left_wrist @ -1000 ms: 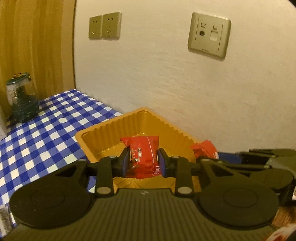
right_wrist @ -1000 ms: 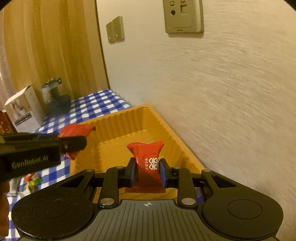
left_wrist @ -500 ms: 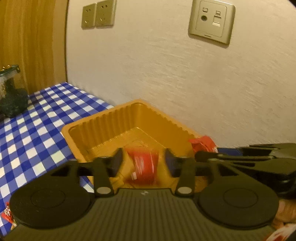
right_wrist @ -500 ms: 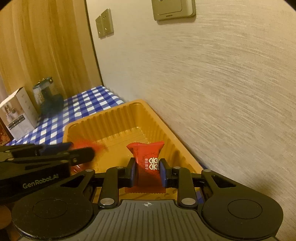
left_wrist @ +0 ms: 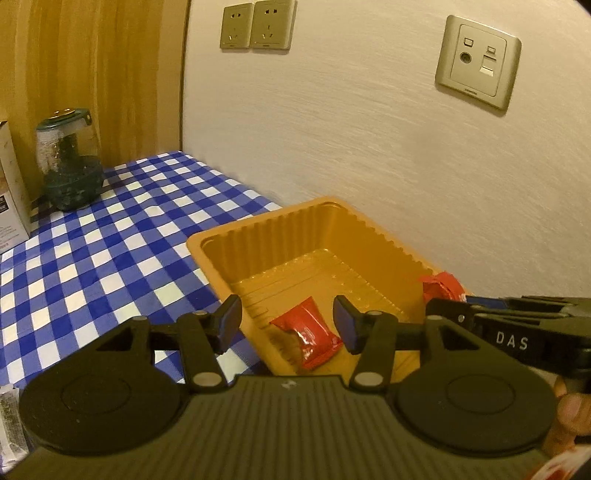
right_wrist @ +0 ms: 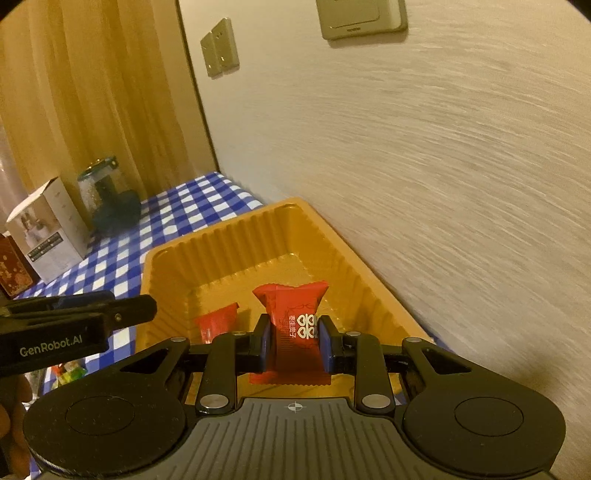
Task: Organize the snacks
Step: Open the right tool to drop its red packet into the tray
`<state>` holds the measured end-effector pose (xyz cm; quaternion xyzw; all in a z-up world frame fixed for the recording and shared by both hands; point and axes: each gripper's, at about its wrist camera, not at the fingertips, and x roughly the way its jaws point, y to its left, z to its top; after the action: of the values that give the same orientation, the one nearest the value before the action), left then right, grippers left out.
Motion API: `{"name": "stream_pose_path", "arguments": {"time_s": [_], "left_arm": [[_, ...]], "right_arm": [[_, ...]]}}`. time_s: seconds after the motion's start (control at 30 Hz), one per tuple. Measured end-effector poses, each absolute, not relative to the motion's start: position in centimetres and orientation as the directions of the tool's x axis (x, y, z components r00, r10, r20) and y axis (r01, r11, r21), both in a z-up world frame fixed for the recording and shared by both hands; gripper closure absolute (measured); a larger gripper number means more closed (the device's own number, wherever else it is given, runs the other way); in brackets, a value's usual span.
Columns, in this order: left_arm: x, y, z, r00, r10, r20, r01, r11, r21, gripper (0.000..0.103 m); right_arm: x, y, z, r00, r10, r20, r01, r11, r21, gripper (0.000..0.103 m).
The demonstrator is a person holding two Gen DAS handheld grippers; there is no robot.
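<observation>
A gold plastic tray point(left_wrist: 258, 229) sits on the blue checked cloth against the wall. One red snack packet point(left_wrist: 308, 338) lies loose on the tray floor, under my left gripper point(left_wrist: 288, 325), which is open with its pads clear of the packet. My right gripper point(right_wrist: 291, 343) is shut on a second red snack packet point(right_wrist: 291, 310) and holds it upright over the tray's near right part. In the right wrist view the dropped packet point(right_wrist: 216, 321) lies left of the held one. The left gripper's black fingers point(right_wrist: 122, 314) reach in from the left at the tray's edge.
A glass jar point(left_wrist: 68, 158) with a green lid, a white box point(right_wrist: 44, 232) and a dark red box point(right_wrist: 13, 273) stand at the far left of the cloth point(left_wrist: 110, 229). The textured wall with sockets point(left_wrist: 256, 24) runs close along the tray's right side. Small wrappers point(right_wrist: 68, 371) lie near the front left.
My left gripper opened and let go of its red packet, which fell onto the tray floor. The left hand then drew back towards the left. The right gripper kept its grip.
</observation>
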<state>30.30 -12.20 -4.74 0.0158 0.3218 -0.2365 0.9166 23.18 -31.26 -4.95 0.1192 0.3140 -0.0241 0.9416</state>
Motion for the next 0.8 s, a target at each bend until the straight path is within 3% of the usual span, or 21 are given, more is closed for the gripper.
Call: {"name": "stream_pose_path", "arguments": {"time_s": [0.3,0.33,0.43,0.8], "left_arm": [[30.1,-11.5,-5.1,0.679,-0.417,-0.604,0.442,0.889,-0.117,0.051],[30.1,-11.4,-5.2,0.681,-0.413,-0.604,0.438,0.891,-0.116,0.049],[30.1,-10.8,-5.2,0.688,-0.401,-0.604,0.425,0.898,-0.112,0.047],[29.6,-10.0,-4.6,0.704,-0.393,-0.592,0.410,0.905,-0.113,0.046]], "right_arm": [[23.9,-30.4,-4.9,0.821,0.062,-0.568,0.089,0.968,0.234,0.075],[24.1,-30.4,-4.9,0.819,0.066,-0.570,0.090,0.966,0.241,0.073],[24.1,-30.6,-5.0,0.824,0.057,-0.564,0.104,0.962,0.250,0.047],[23.8,-30.6,-4.8,0.828,0.049,-0.558,0.100,0.967,0.234,0.047]]}}
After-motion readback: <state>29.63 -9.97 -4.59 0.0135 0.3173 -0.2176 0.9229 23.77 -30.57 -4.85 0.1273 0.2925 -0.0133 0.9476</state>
